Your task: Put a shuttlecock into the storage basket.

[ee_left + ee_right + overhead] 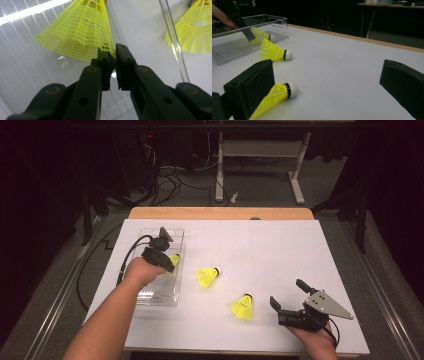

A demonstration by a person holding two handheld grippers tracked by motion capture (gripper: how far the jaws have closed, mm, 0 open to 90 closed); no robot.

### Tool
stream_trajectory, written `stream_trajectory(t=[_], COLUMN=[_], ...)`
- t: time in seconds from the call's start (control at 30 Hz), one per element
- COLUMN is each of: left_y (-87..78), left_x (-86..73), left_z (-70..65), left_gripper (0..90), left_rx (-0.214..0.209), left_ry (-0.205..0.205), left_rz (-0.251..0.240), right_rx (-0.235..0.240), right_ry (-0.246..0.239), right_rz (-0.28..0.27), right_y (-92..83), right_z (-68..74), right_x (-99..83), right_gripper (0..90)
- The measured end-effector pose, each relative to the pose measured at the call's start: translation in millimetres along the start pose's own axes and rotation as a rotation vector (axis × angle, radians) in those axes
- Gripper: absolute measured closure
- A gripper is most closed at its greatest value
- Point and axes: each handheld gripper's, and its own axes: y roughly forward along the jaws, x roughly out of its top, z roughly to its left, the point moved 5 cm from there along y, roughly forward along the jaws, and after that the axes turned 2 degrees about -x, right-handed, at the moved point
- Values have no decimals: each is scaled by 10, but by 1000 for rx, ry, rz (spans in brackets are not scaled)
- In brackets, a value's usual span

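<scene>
Three yellow mesh shuttlecocks with white tips are in view. One shuttlecock (174, 259) (77, 32) (259, 33) is inside the clear plastic tray (165, 296) (277, 23), and my left gripper (169, 265) (112, 51) pinches the rim of its skirt between nearly closed jaws. A second shuttlecock (207, 276) (273, 52) (197, 32) lies on the white table just right of the tray. The third shuttlecock (242, 306) (277, 93) lies nearer, left of my right gripper (288, 293) (325, 82). That gripper stands wide open and holds nothing.
The white table sheet (280, 245) stretches bare to the right and back, ending at a wooden edge (220, 213). Cables and a desk frame (260, 165) stand on the floor beyond. The left gripper's cable (131, 251) trails off the tray's left side.
</scene>
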Motion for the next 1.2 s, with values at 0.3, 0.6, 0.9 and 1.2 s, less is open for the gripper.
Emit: stream_trajectory(t=[0.3,0.6,0.9,1.2], left_y=[11,-64,-224,-320], left_x=[-36,-94,-238,-338], left_z=[-33,-67,-96,-112], left_gripper=[713,640,532,411], left_rx=[8,0,-9,-39], left_ry=[26,50,70,81], left_rz=[14,25,53,72], right_rx=[1,0,1,-1], right_ry=[1,-4,-8,-15], right_rz=[0,4,9,14], right_y=[7,6,3,5], right_z=[3,1,10,23], right_x=[-1,-11,-18,-30], right_gripper=[2,2,2,2])
